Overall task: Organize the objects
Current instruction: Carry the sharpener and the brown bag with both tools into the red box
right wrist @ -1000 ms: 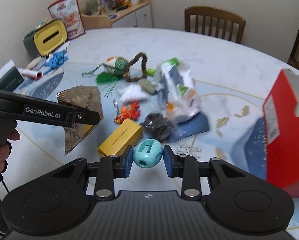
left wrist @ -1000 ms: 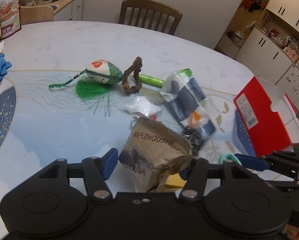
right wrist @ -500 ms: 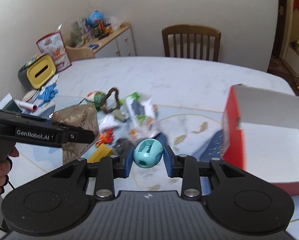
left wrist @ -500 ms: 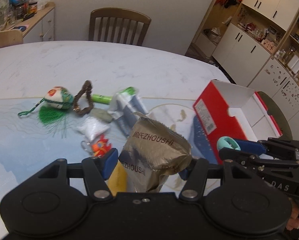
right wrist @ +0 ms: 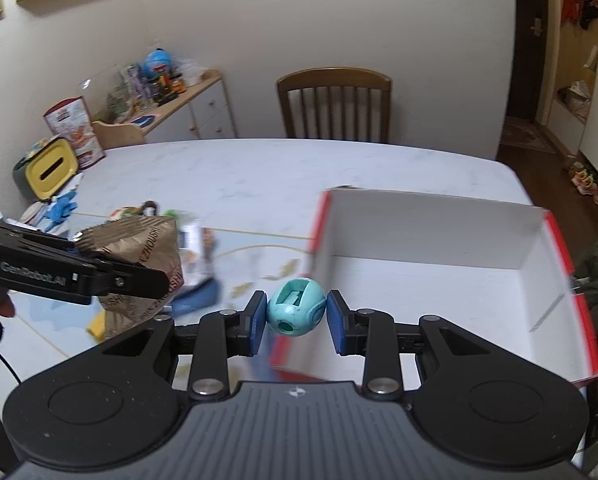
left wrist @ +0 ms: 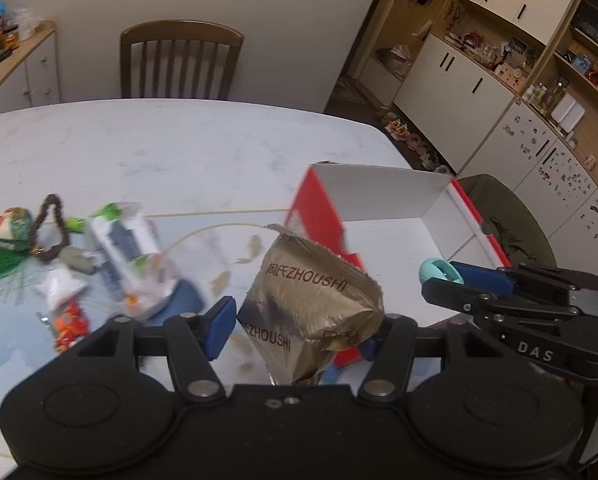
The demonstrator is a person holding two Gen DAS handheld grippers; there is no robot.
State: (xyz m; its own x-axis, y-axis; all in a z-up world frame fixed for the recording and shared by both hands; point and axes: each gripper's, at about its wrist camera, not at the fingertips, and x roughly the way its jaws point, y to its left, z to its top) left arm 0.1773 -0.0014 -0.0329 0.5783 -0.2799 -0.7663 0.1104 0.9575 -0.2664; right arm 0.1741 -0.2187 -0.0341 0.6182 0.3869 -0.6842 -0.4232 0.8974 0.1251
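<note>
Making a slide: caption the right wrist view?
Right gripper holds a teal ball beside the open red box.

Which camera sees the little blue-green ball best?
The right wrist view. The teal ball sits in the middle, held in the right tool, with its slot and round hole showing. In the left wrist view only an edge peeks out beside that tool's blue pad.

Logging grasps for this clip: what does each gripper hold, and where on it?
The left gripper clamps the gold foil bag across its lower half. The right gripper pinches the teal ball by its two sides.
</note>
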